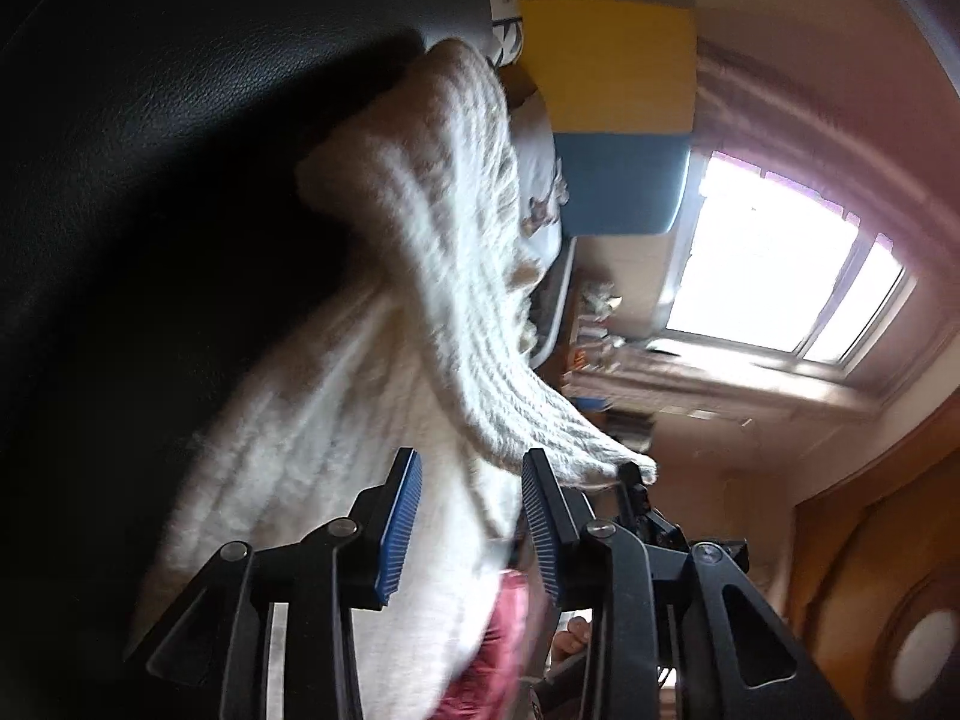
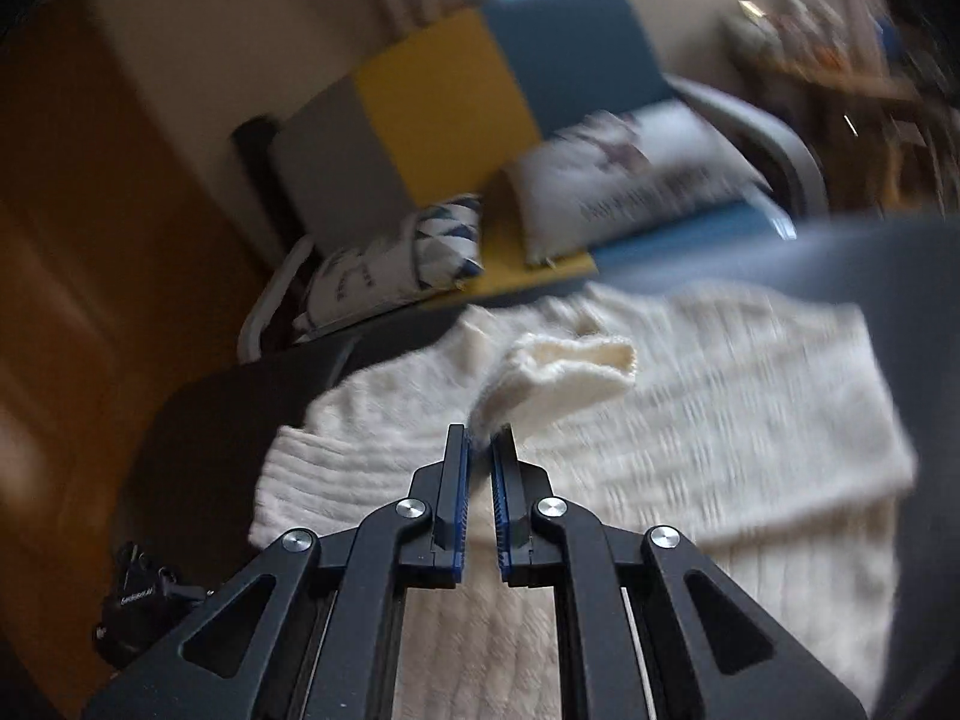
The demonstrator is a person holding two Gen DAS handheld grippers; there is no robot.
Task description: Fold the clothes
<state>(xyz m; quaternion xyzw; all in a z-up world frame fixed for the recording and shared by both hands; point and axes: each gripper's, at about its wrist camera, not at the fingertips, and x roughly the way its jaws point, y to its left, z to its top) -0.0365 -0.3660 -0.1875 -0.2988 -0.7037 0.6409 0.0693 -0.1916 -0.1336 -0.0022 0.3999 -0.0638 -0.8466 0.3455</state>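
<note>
Gaping either side of the white knit sweater (image 1: 384,420), the left tongs (image 1: 471,516) stood open, blue pads clear of the wool, the garment spread over a dark leather surface (image 1: 150,180). Right of that, the right tongs (image 2: 480,450) were pinched tight on the sweater's cuff (image 2: 564,372), lifting the sleeve above the sweater's body.

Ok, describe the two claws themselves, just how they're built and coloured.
Both match. The left claw and right claw have black angular linkage arms with triangular cut-outs and round silver pivot bolts. Each finger ends in a flat black plate faced with a ribbed blue pad. No cables or markings are visible on either claw.
</note>
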